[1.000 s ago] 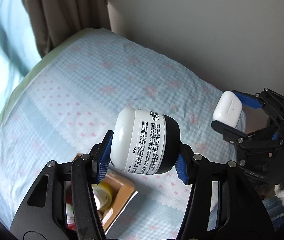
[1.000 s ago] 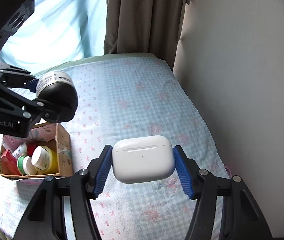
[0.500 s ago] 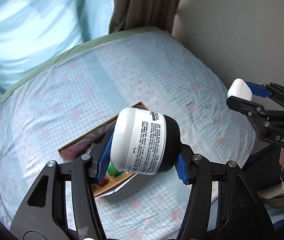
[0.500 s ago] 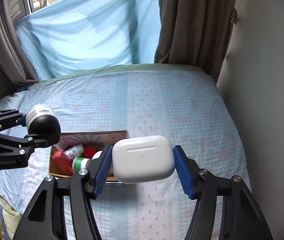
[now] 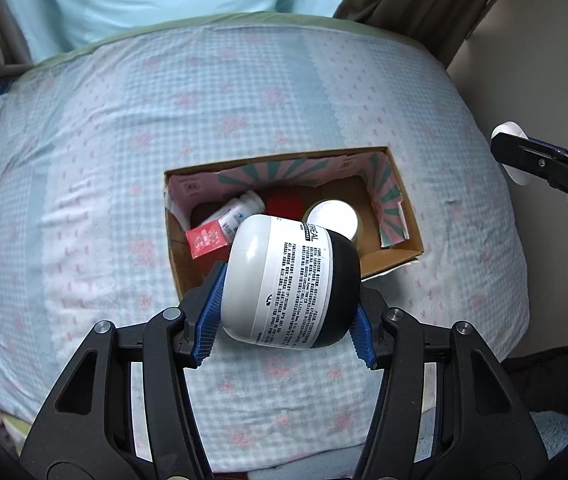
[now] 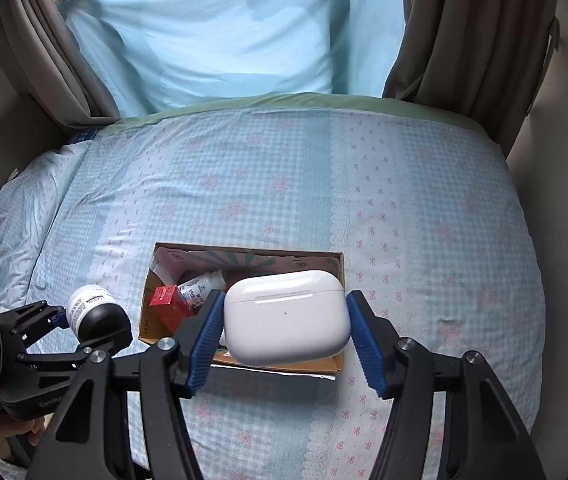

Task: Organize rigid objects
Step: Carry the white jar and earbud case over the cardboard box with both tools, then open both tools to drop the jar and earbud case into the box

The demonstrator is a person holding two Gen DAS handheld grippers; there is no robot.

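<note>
You have swung both grippers around in the last second: before, you saw mostly wall and bed, and now the cardboard box (image 5: pixel 400 236) sits right under you. Your left gripper (image 5: pixel 284 312) is clamped on the black and white jar (image 5: pixel 290 284), hanging over the box's 6 o'clock edge. Your right gripper (image 6: pixel 284 332) is clamped on the white earbud case (image 6: pixel 286 316), over the box near 5 o'clock. The box already holds about 4 things (a red packet, a small bottle). Both look ready to go in.
</note>
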